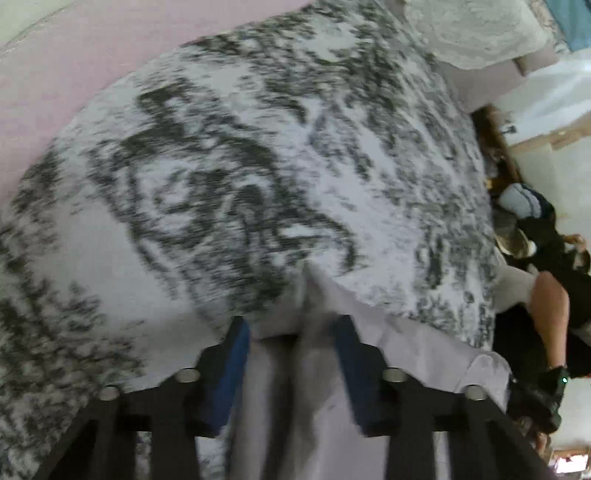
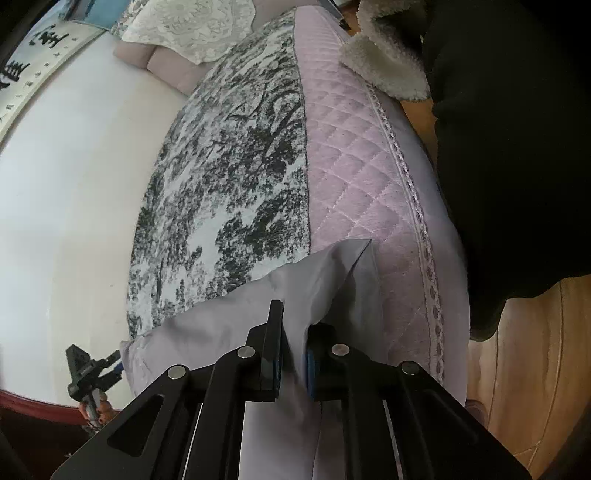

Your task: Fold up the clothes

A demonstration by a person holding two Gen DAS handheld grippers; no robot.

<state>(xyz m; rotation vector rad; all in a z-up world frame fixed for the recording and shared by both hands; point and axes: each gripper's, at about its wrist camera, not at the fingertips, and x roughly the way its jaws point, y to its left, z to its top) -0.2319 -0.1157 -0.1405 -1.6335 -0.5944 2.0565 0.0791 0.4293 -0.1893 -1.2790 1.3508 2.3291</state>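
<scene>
L view, cloth: pale lilac cloth [image 1: 369, 354] lies near the cam, on a bed w/ a grey-and-white patterned cover [image 1: 221, 166]. Pic is blurry.
L view, left gripper [image 1: 291, 332]: a raised fold of the cloth sits btw the two blue fingers [image 1: 236, 354]. There are gaps at the sides, so the fingers look a bit spread, not pinching it yet.
L view, far side: pink blanket [image 1: 55, 74] at far left, lace pillow [image 1: 476, 33] far right.
L view, right edge: a person's arm [image 1: 550, 317] w/ the other tool, near the cloth's right end.

R view, cloth: same lilac cloth [image 2: 221, 314] lies on the near end of the bed, one corner poking up over the pink quilted blanket [image 2: 354, 166].
R view, right gripper [image 2: 293, 354]: fingers almost pressed together, pinching a thin edge of the cloth.
R view, left gripper [image 2: 92, 373]: small, at near left, by the cloth's other end. Can't tell its fingers here.
R view, other stuff: dark jacket [image 2: 509, 147] w/ fluffy lining at far right, wood floor [image 2: 535, 369] below.

Step now (my guess): grab both ends to lift & fold.
How to do it well: squeeze L fingers tight on the fold first. Then lift both ends at the same height, keep the cloth flat btw them, & don't catch the bed cover too.
</scene>
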